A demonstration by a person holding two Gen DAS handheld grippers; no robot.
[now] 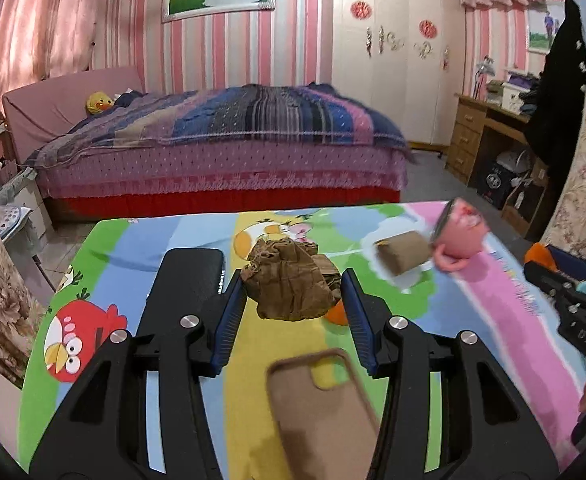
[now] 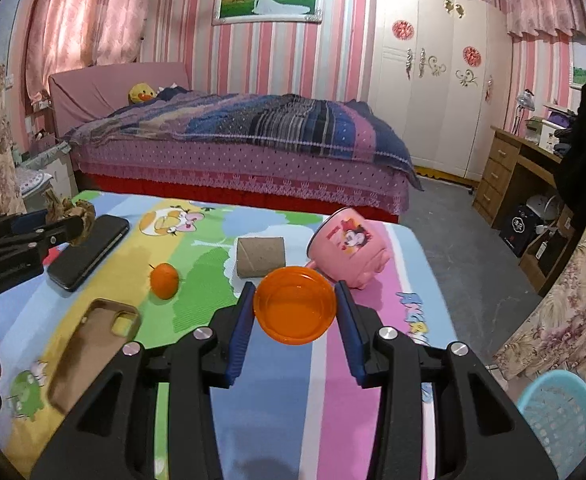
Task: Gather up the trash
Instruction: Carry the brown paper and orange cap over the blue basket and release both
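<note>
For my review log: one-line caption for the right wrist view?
Right gripper holds an orange lid above the cartoon-print table.

On the table point(image 2: 253, 420), a phone point(image 2: 89, 252) lies left of a tangerine point(image 2: 164, 280), cardboard tube point(image 2: 260, 257) right

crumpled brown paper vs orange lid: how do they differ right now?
The crumpled brown paper is wrinkled, shapeless and dull; the orange lid is a smooth, round, translucent shallow dish. The paper sits clamped in the left gripper, the lid in the right gripper. Both are held clear above the cartoon table cover.
</note>
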